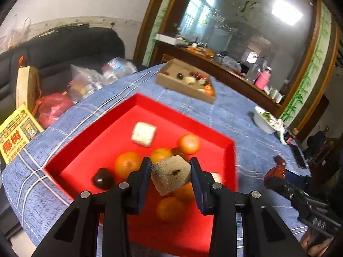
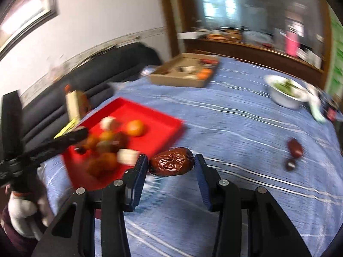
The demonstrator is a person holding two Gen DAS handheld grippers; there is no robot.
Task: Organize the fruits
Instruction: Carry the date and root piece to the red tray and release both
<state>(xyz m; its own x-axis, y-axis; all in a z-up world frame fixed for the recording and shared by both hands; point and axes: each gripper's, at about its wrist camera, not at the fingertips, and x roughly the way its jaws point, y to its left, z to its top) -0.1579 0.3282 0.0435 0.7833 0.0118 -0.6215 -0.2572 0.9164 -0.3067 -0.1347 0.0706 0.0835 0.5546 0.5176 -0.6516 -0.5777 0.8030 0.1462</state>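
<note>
My left gripper [image 1: 170, 172] is shut on a beige sponge-like cube [image 1: 170, 176], held above the red tray [image 1: 120, 115]. The tray holds several oranges [image 1: 189, 143], a white cube [image 1: 143, 133] and a dark round fruit [image 1: 103, 177]. My right gripper [image 2: 170, 164] is shut on a wrinkled red date [image 2: 171, 164], held above the blue tablecloth just right of the red tray [image 2: 169, 124]. The right gripper with its date also shows in the left wrist view [image 1: 275, 172]. The left gripper shows in the right wrist view [image 2: 70, 138] over the tray.
A cardboard box [image 1: 182, 85] with more fruit stands at the table's far side. A white bowl [image 2: 285, 92] with greens sits at the right. Another red date [image 2: 294, 147] lies on the cloth. Bags and a sofa lie beyond the left edge.
</note>
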